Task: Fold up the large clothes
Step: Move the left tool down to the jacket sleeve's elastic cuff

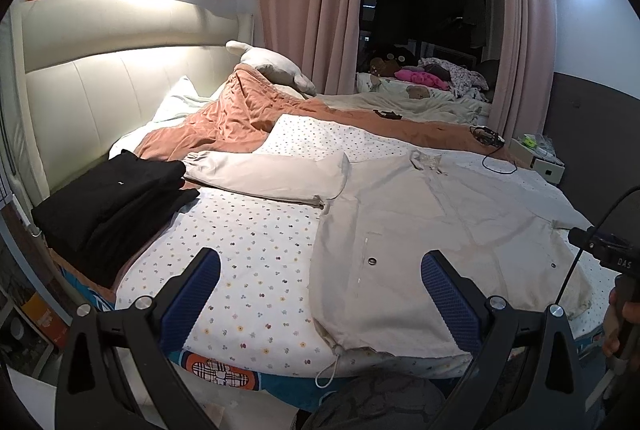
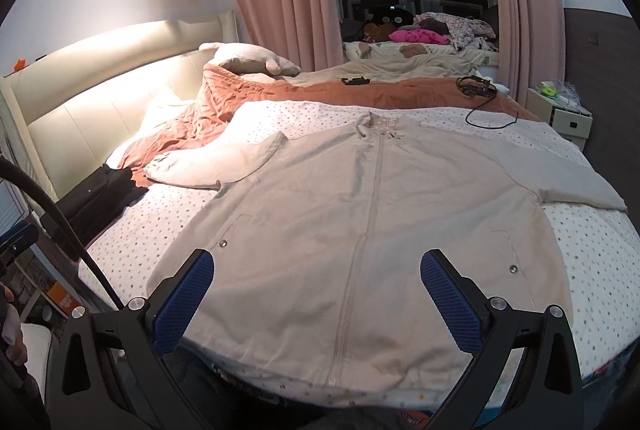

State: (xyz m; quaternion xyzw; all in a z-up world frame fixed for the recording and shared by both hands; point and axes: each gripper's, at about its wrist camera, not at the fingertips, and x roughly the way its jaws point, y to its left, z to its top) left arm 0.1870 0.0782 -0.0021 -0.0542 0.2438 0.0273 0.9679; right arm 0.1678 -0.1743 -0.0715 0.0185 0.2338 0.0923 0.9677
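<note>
A large beige zip jacket (image 2: 360,222) lies flat, front up, on the dotted white sheet (image 2: 600,262) of the bed, hem toward me, sleeves spread to both sides. In the left wrist view the jacket (image 1: 432,230) fills the right half. My left gripper (image 1: 320,270) is open and empty, above the jacket's left hem corner and the bare sheet (image 1: 248,246). My right gripper (image 2: 316,266) is open and empty, above the middle of the hem, straddling the zip.
A stack of folded black clothes (image 1: 112,201) sits at the bed's left edge by the cream headboard (image 1: 120,77). A rumpled orange quilt (image 1: 232,121), a pillow (image 1: 276,65) and a black cabled device (image 2: 476,87) lie behind. A nightstand (image 2: 568,113) stands at the right.
</note>
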